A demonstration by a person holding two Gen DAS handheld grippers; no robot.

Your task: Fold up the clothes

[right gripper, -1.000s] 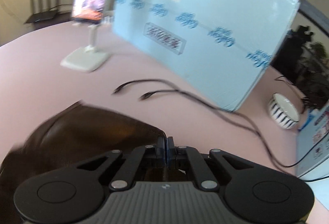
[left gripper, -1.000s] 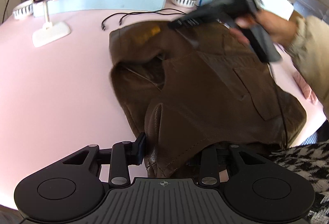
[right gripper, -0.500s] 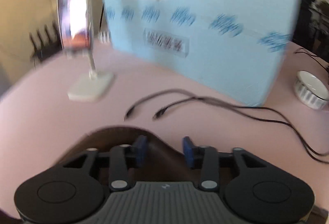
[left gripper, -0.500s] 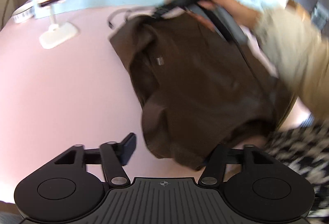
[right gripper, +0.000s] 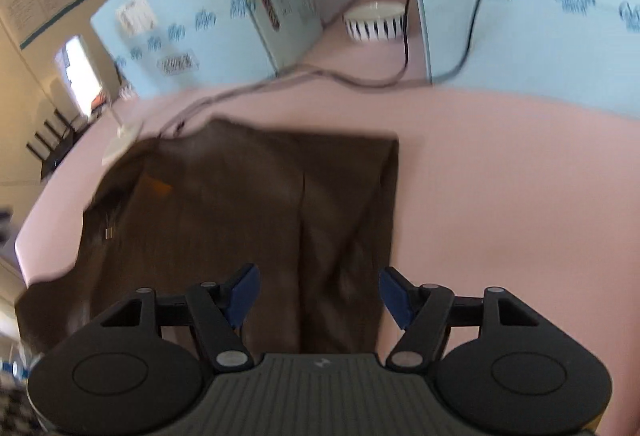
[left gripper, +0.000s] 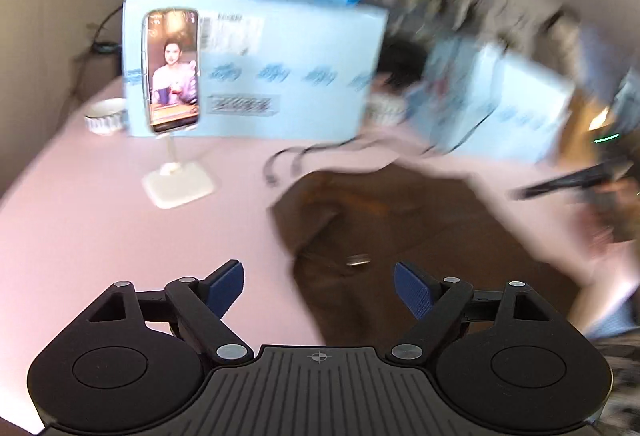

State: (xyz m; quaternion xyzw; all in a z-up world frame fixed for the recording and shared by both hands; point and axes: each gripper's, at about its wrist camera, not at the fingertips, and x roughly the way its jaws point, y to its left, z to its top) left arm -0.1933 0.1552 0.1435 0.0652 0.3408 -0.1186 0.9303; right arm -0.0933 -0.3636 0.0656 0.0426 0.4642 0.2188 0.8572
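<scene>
The soft, floppy dark brown jacket (right gripper: pixel 248 220) lies folded on the pink tabletop (right gripper: pixel 500 196), and both hand-held grippers (left gripper: pixel 319 286) (right gripper: pixel 316 292) are opening wide, holding nothing; pinch its 3 o'clock edge.

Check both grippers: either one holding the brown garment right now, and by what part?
Nothing held. Left gripper and right gripper are both opening above the brown garment, which lies flat on the table.
</scene>
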